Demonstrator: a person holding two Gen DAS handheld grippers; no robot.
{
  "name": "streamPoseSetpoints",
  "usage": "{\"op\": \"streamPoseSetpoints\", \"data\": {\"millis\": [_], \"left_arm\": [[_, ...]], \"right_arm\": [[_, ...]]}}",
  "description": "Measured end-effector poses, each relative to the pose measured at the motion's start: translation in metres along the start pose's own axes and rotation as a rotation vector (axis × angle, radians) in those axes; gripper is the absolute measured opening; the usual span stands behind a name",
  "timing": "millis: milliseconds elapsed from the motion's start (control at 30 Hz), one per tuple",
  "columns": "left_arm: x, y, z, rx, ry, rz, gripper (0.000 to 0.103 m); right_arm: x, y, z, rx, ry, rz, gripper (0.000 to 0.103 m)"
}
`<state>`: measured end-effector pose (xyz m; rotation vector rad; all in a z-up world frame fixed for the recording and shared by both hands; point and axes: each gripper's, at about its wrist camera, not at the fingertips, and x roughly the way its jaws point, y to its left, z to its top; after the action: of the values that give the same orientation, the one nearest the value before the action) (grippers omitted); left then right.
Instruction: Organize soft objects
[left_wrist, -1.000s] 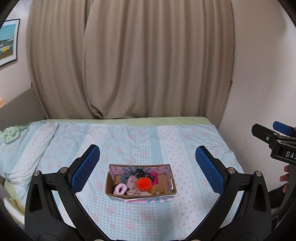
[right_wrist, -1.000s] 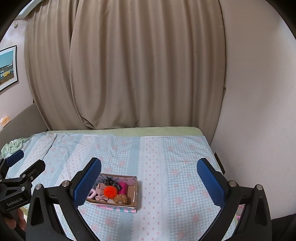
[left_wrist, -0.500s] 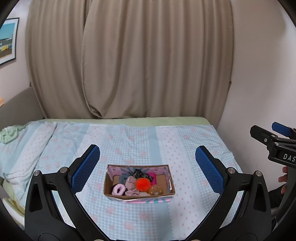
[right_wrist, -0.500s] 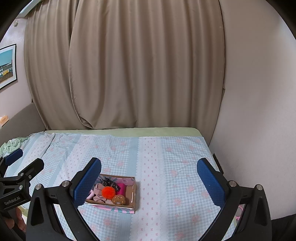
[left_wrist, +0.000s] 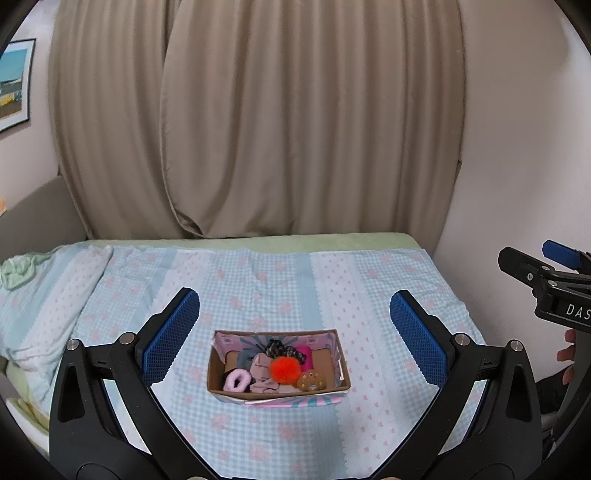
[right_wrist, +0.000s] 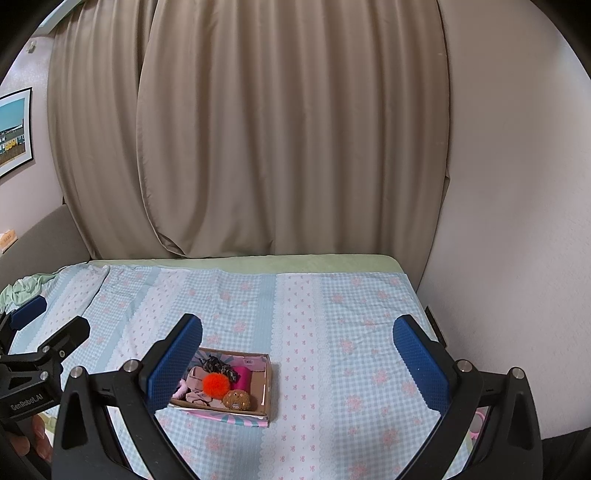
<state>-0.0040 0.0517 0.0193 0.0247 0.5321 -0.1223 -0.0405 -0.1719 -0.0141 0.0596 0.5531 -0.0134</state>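
I see a shallow brown cardboard box (left_wrist: 277, 390) with pink-and-teal patterned flaps lying on the blue-and-white checked bedspread (left_wrist: 369, 295). From the left wrist view it sits between my left gripper (left_wrist: 294, 334)'s blue-padded fingers (left_wrist: 170, 334), below their tips and well apart from both. My right gripper (right_wrist: 297, 363) is also spread wide with nothing in it; there the box lies just behind the left finger (right_wrist: 173, 363), which hides its near corner. Inside I make out a fluffy orange pom-pom (left_wrist: 284, 370), a pink scrunchie (left_wrist: 238, 380), a round brown plush (left_wrist: 311, 381) and what may be folded beige socks (left_wrist: 260, 363).
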Motion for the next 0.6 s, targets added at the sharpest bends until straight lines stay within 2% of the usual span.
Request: {"op": "streamPoseSetpoints", "data": {"millis": [433,600], "left_arm": [[0.0029,-0.0007,-0.0002,0.006,-0.012,0.0,0.103],[-0.0011,0.0002,0.0005,0.001,-0.044,0.039,0.103]], "right_arm": [[0.0059,-0.0028,0.0066,0.004,0.003,-0.008,0.103],[0.0056,-0.0023,0.0066,0.002,0.001,-0.007,0.103]]}}
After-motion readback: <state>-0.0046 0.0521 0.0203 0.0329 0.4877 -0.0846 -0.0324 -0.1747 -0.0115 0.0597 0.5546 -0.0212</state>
